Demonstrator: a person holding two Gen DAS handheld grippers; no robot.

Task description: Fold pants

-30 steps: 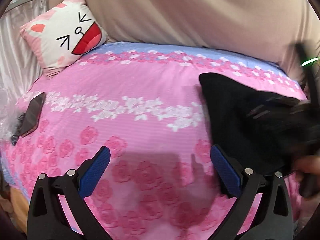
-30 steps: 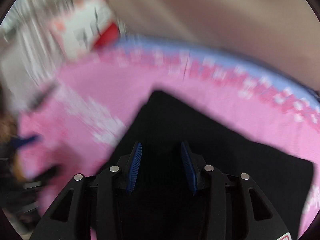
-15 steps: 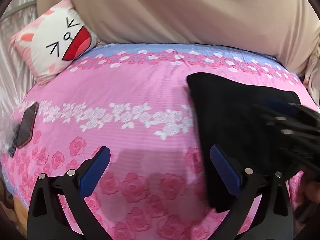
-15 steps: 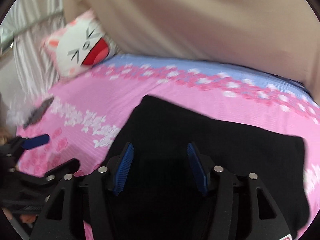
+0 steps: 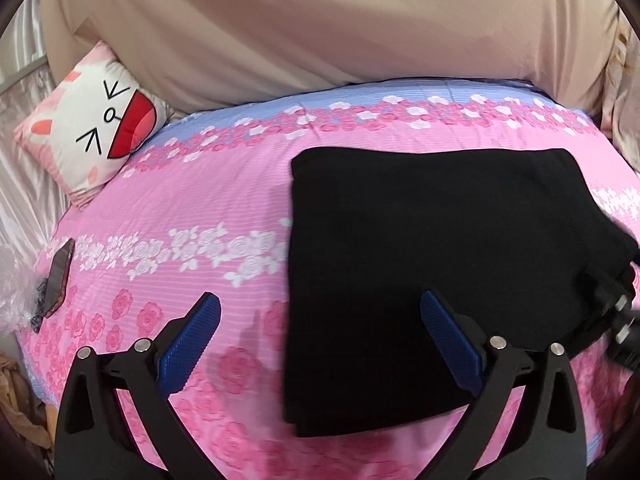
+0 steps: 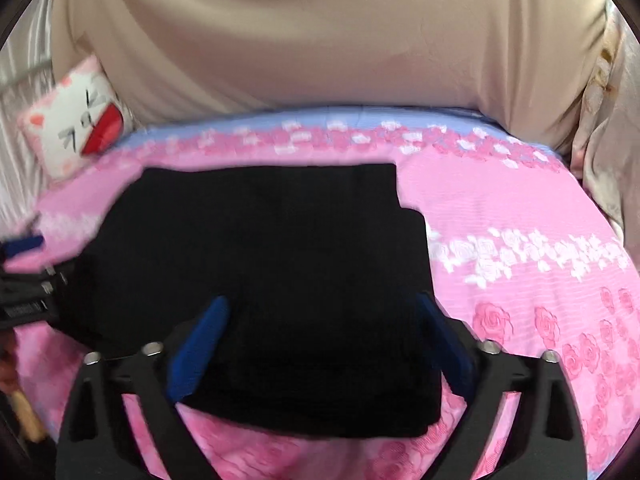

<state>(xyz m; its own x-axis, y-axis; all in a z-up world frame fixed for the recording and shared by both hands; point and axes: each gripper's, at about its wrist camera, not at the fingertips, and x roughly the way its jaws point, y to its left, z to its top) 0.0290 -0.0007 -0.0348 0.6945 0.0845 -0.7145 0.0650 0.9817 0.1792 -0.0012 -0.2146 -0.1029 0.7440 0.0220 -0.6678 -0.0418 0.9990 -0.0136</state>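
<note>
One folded black pants (image 5: 420,264) on bedsheet (image 5: 200,200); 2 claws: left claw (image 5: 320,344) open & empty, right claw (image 6: 320,344) opening, unpinched.

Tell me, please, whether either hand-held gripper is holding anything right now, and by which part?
Nothing is held. The left hand-held gripper is open over the bedspread; the right hand-held gripper's jaws are opening above the folded black pants, not pinching them.

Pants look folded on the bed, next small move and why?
Probably ease both grippers back. The black folded pants lie flat on the pink floral sheet; the left gripper is open and empty, and the right gripper jaws are opening, gripping nothing.
</note>
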